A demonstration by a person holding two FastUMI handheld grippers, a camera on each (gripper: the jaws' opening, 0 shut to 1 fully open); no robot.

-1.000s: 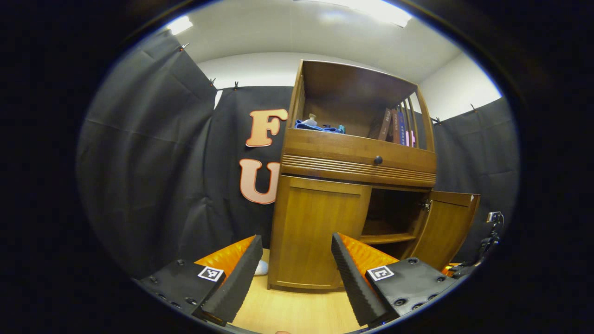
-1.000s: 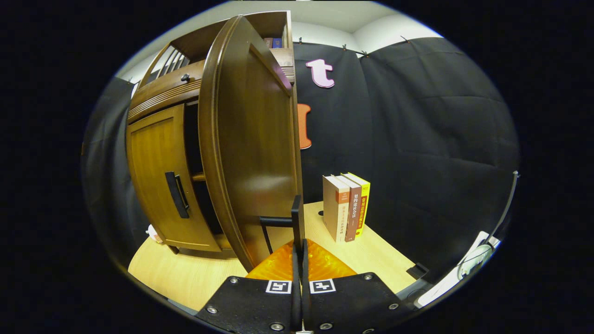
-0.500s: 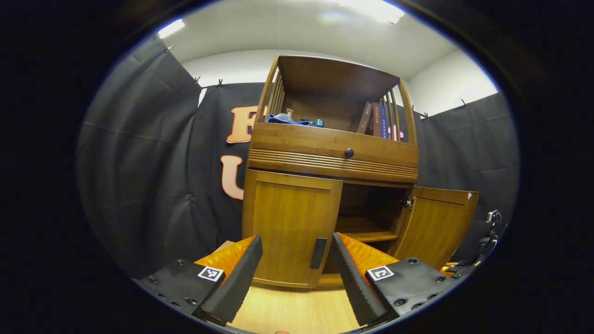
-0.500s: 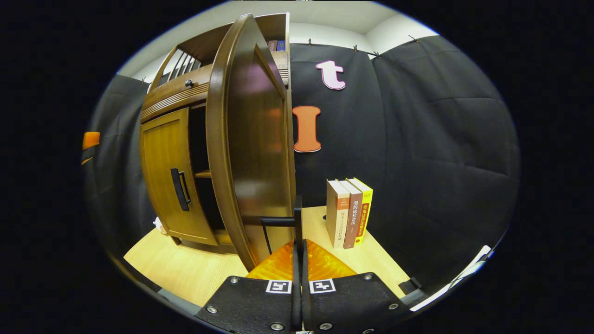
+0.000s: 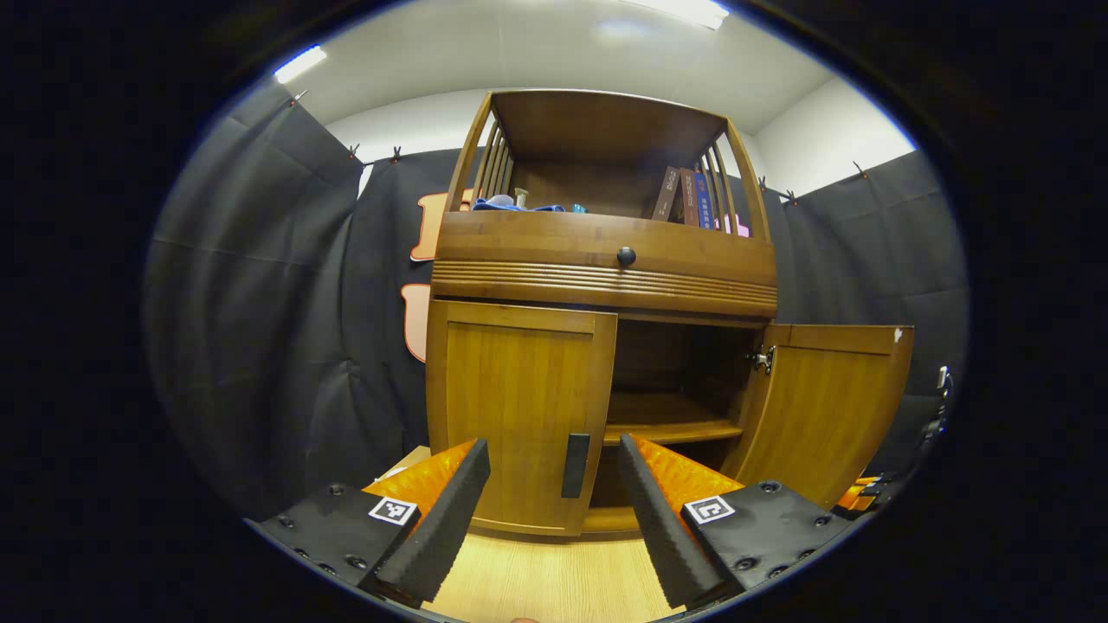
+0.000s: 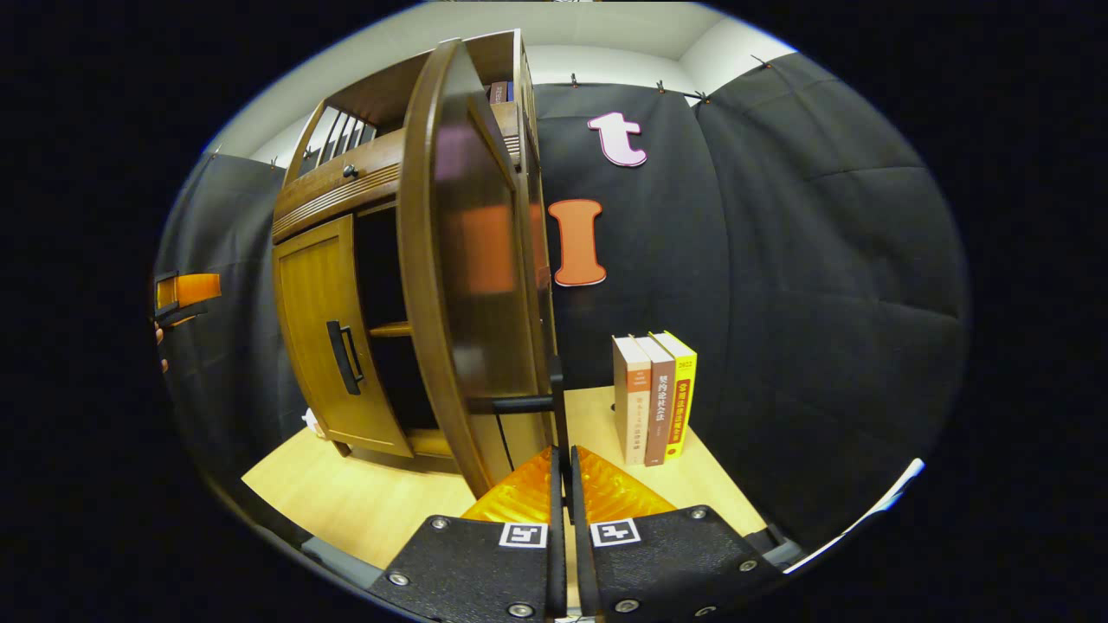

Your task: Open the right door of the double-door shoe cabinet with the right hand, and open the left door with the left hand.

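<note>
Left gripper view: cabinet point(image 5: 606, 277) on wooden floor point(image 5: 554, 580). Right door point(image 5: 827, 407) swung open; left door point(image 5: 519, 411) closed, its handle point(image 5: 575, 465) untouched. Left gripper point(image 5: 554, 510) spread wide, empty, aimed at that handle, apart from it. Right gripper view: right gripper point(image 6: 563, 484) pinched on right door's handle point(image 6: 554, 407). Books point(image 6: 653, 396) beside. Judged half done; left door remains.
</note>
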